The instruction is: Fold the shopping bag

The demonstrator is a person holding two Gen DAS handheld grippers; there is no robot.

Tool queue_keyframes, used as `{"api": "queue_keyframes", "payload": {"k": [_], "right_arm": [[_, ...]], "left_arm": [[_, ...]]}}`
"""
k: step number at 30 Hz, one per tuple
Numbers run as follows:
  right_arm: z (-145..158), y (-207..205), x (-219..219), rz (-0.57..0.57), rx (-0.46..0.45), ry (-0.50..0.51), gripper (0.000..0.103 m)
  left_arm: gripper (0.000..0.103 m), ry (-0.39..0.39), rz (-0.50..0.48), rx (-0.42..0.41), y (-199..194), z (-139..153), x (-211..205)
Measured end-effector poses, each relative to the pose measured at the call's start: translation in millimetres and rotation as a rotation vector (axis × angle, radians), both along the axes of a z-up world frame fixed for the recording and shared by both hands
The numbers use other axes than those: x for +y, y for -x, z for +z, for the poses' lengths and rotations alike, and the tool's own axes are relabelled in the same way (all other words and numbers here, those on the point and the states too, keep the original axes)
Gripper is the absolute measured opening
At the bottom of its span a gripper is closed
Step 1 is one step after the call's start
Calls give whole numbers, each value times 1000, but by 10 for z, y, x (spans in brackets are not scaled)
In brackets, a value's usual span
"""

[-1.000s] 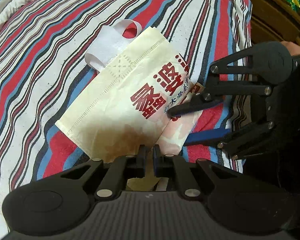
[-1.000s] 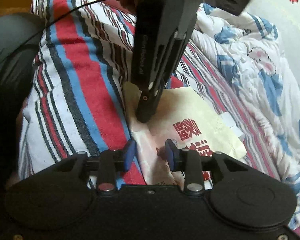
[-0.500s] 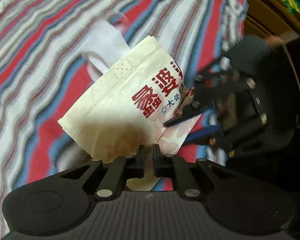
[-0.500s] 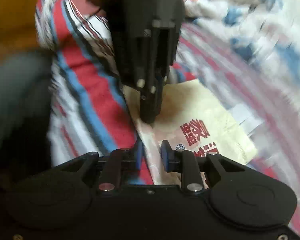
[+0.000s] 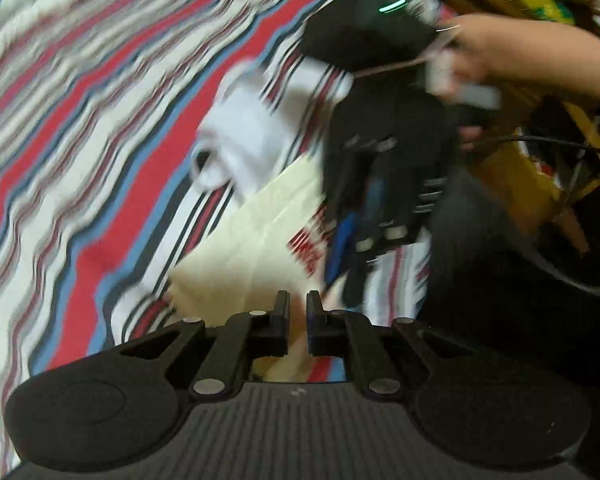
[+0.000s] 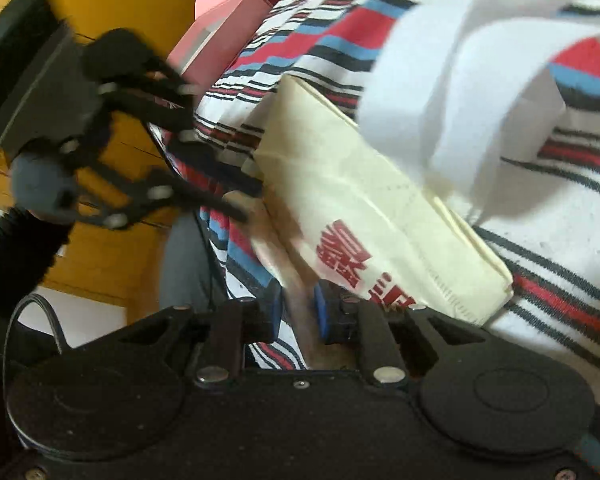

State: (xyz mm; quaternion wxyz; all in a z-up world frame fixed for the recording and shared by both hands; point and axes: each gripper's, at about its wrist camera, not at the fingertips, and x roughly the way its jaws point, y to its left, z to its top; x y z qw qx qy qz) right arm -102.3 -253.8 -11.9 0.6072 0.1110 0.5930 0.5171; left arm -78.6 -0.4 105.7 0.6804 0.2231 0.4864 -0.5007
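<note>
The folded shopping bag (image 6: 380,216) lies on the bedspread (image 6: 560,264) near its edge, handles (image 6: 452,92) on the far side, a box (image 6: 224,36) beyond the corner.

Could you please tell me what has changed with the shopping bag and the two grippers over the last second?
The right gripper, open around the cream fabric shopping bag a second ago, has narrowed onto its lower edge and swung round beside it. The bag's edge has lifted off the striped red, white and blue bedcover; motion blur hides detail. The left gripper keeps gripping the bag's near edge, and the white handles remain loose.
</note>
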Motion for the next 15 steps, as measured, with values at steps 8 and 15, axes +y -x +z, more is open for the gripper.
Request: {"api": "queue_keyframes", "payload": {"k": [8,15], "right_arm": [[-75,220,1,-1,49,-10,11],[-113,438,71,11,51,16,9]], "left_arm": [[7,-155,-146,-126,274,-142,-271],[7,-204,-168,-146,199,-278,-391]]}}
